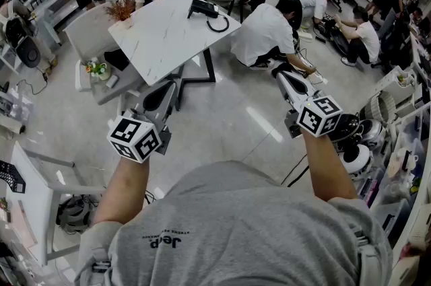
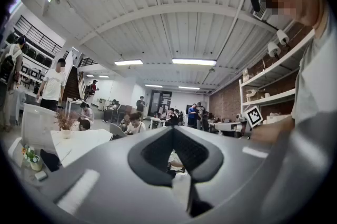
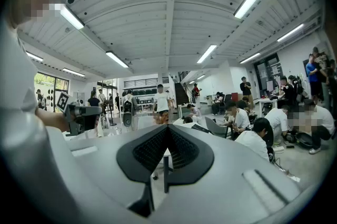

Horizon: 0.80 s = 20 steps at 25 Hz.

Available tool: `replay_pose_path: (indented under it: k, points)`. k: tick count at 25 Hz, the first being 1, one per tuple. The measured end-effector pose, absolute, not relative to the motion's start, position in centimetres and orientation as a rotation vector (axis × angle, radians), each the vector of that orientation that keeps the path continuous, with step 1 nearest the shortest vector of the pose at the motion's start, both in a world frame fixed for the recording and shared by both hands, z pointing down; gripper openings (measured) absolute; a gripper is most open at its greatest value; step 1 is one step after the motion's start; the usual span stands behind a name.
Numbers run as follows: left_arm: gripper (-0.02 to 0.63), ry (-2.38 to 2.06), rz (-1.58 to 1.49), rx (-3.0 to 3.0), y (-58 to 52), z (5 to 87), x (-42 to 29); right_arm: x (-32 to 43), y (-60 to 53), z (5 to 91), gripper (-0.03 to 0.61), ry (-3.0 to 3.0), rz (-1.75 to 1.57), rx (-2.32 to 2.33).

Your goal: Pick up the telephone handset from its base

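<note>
Both grippers are held level in front of the person, over bare floor and well short of the table [image 1: 165, 42]. The left gripper [image 1: 163, 92] has its jaws pressed together at the tips with nothing between them; its own view shows the pads meeting. The right gripper [image 1: 283, 77] is the same: jaws closed, nothing pinched. The black telephone [image 1: 201, 7] sits near the far edge of the white table, well apart from both grippers, with its cord [image 1: 218, 25] looped just beside it. The handset appears to lie on the base, but it is too small to be sure. A dried plant [image 1: 123, 8] stands at the table's left corner. A person in a white shirt [image 1: 264, 32] crouches just right of the table.
</note>
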<state>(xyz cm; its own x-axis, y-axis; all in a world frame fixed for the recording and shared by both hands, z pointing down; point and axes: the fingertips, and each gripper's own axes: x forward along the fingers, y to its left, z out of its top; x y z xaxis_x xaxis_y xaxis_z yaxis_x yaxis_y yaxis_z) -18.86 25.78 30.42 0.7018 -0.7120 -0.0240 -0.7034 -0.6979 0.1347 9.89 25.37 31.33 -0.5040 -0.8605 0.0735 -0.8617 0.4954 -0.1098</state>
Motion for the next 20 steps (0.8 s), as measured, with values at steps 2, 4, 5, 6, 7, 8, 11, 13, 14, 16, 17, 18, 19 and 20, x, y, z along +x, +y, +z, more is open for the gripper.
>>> replay_pose_path:
  k: [2,4,5,6,7,8,11,13,14,16,17,18,19,20]
  points:
    - [0.057,-1.163,-0.114,2.794,25.8,30.6,-18.6,10.0,25.4,31.5,0.0,-2.71,0.206,1.56]
    - [0.057,-1.162,-0.117,2.795,25.8,30.7,-18.6,10.1,25.3,31.5,0.0,-2.714,0.204,1.561]
    - [0.057,-1.162,-0.119,2.794,25.7,30.7,-18.6,10.1,25.2,31.5,0.0,-2.716,0.201,1.56]
    - [0.057,-1.163,-0.121,2.794,25.6,30.7,-18.5,10.0,25.1,31.5,0.0,-2.718,0.198,1.559]
    - [0.057,-1.163,-0.122,2.794,25.5,30.6,-18.5,10.1,25.1,31.4,0.0,-2.719,0.195,1.559]
    - [0.057,-1.163,-0.122,2.794,25.4,30.6,-18.4,10.1,25.0,31.4,0.0,-2.72,0.192,1.558]
    - [0.057,-1.165,-0.121,2.796,25.2,30.4,-18.1,10.3,24.7,31.3,0.0,-2.722,0.182,1.554]
    - [0.057,-1.166,-0.12,2.796,25.1,30.3,-17.8,10.6,24.6,31.2,0.001,-2.723,0.178,1.554]
    - [0.057,-1.168,-0.119,2.796,25.1,30.3,-17.6,10.8,24.6,31.1,0.001,-2.726,0.178,1.554]
    - [0.057,-1.173,-0.116,2.794,25.0,30.1,-17.1,11.2,24.5,30.9,0.002,-2.735,0.178,1.555]
    - [0.057,-1.177,-0.115,2.794,25.0,30.0,-16.9,11.6,24.4,30.7,0.002,-2.739,0.175,1.561]
    - [0.057,-1.181,-0.114,2.792,25.0,30.0,-16.6,12.0,24.3,30.6,0.002,-2.744,0.17,1.571]
    - [0.057,-1.186,-0.114,2.79,25.0,29.9,-16.3,12.4,24.2,30.4,0.002,-2.751,0.166,1.581]
    - [0.057,-1.19,-0.114,2.786,25.0,29.9,-16.0,12.8,24.1,30.2,0.002,-2.765,0.162,1.58]
